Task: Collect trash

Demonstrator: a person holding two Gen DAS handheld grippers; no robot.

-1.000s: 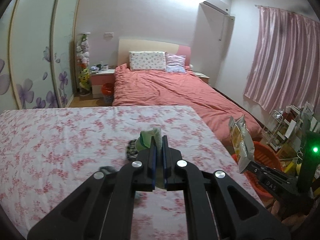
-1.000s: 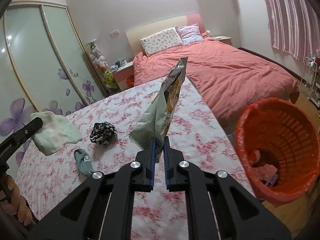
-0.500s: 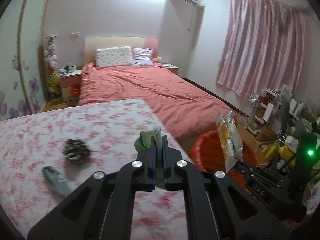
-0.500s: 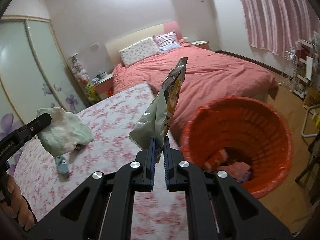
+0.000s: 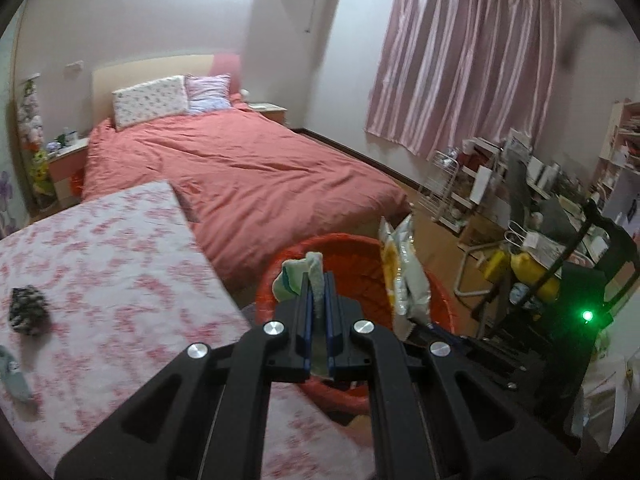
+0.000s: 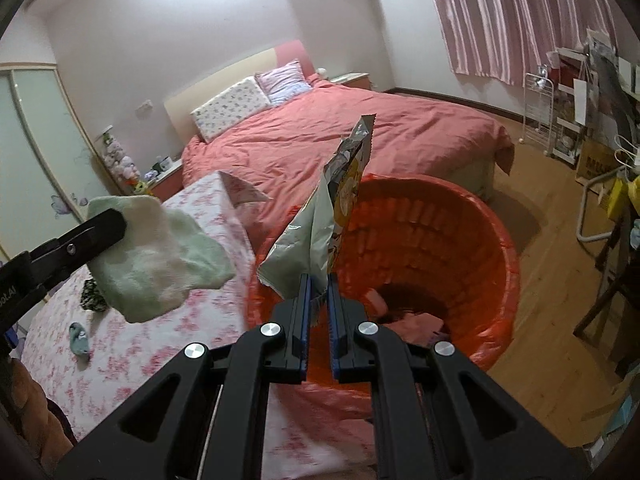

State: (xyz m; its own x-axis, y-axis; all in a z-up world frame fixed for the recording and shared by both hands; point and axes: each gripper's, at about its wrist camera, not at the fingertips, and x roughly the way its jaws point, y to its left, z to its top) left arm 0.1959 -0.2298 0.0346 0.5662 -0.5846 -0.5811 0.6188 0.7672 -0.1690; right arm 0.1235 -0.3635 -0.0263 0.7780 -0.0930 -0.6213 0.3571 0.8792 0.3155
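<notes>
bed [image 6: 360,136]: big pink thing filling the back of the room, not part of this really

table [image 5: 100,264]: flowery pink cloth on it, sits on the left side of both grippers. Its right edge runs just beside the basket.

basket [image 6: 480,240]: the orange one on the floor, tucked between table edge and bed. Some scraps already in the bottom. This is where it all hinges imo: the opening is straight ahead of and below both grippers.

snack bag [image 6: 340,208]: crinkly and empty, standing tall with its long axis pointing up, bottom corner pinched. From the right wrist view it hangs over the near-left rim of the basket, so a drop here looks like it'd land inside, maybe close to the rim.

cloth [image 6: 160,256]: pale green rag, bunched up, drooping. Looks more over the table edge than the basket, so I'd guess it needs to go a bit further right.

right gripper [image 6: 318,308]: jaws nearly closed, clamped on the bag's bottom edge. Nearer the basket of the two.

left gripper [image 5: 316,312]: squeezed tight on the cloth, rag poking up between the fingers.

leftovers: a dark patterned scrunchie [image 5: 28,310] and a small greyish sock [image 5: 14,372] lying on the table, well apart from both grippers.
</notes>
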